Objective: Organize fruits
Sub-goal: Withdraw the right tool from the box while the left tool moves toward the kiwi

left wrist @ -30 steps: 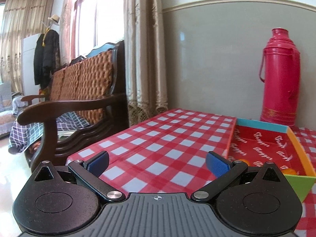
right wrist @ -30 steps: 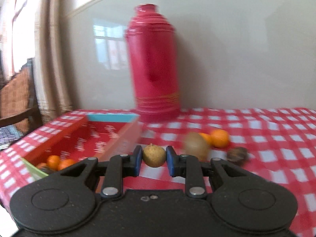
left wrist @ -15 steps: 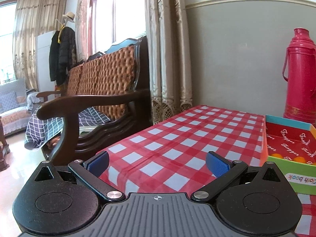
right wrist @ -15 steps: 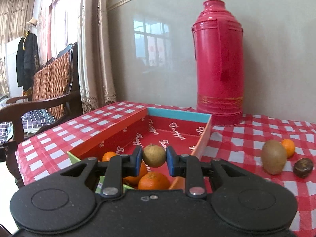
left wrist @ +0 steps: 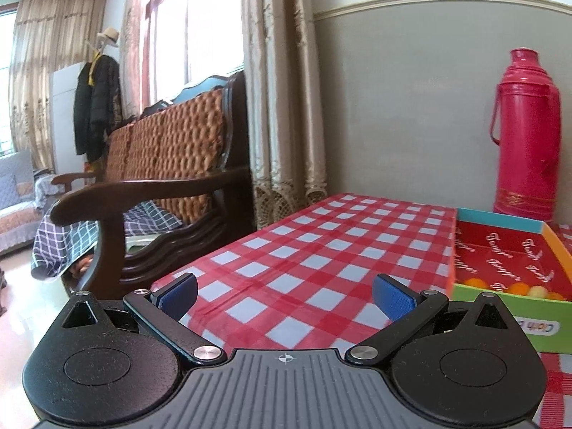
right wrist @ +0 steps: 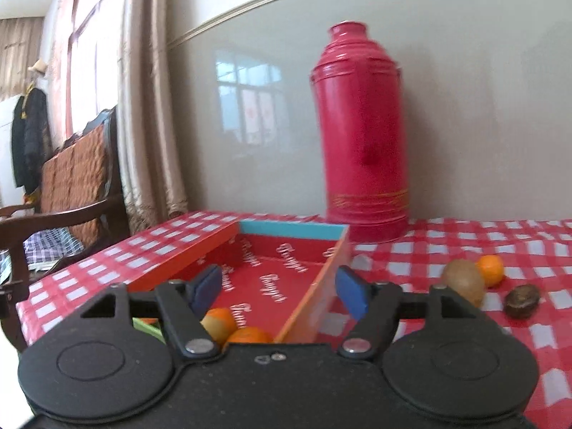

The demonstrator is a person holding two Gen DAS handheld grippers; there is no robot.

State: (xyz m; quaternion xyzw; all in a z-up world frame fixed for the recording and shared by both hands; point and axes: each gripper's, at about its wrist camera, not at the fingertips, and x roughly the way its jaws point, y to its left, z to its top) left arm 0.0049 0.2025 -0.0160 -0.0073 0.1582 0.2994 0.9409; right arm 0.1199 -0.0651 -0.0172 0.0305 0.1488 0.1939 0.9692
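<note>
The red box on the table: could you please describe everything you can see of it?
The box looks like open cardboard: red lining with white script, orange side walls, blue far wall, green near wall. It rests flat on the checked tablecloth, before the red thermos. Small oranges and one pale fruit lie at its near end.

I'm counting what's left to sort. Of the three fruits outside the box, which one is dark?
The dark brown fruit, farthest right on the checked cloth. The kiwi is tan-green and the tangerine behind it is orange.
</note>
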